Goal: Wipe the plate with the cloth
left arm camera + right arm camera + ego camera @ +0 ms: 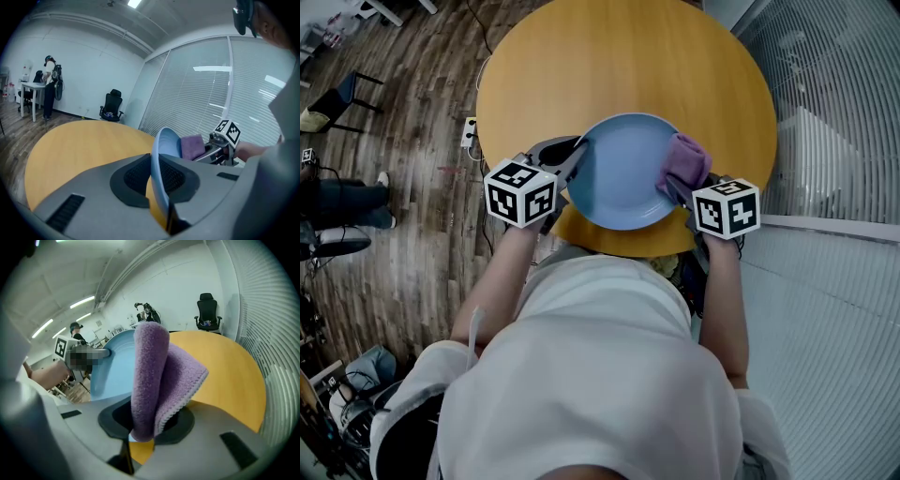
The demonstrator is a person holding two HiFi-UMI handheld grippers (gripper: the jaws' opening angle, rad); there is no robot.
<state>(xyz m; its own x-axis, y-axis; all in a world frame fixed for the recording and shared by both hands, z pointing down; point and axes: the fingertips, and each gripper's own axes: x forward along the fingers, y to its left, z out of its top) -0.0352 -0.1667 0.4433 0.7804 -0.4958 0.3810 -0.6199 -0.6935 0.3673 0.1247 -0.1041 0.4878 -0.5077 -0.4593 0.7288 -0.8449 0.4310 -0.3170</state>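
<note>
Between the jaws of the left gripper (158,180), the plate's (167,140) rim was pinched tight, with the plate held tilted over the table's (619,66) near edge. On the right gripper (147,425), the jaws were clamped on a folded cloth (150,371), its bulk sitting at the plate's opposite rim. To wipe well, I judged, the left had to brace that rim steady while the right pressed the cloth flat and swept the face in overlapping strokes. No bare jaw tips scraping, no cloth slipping free.
</note>
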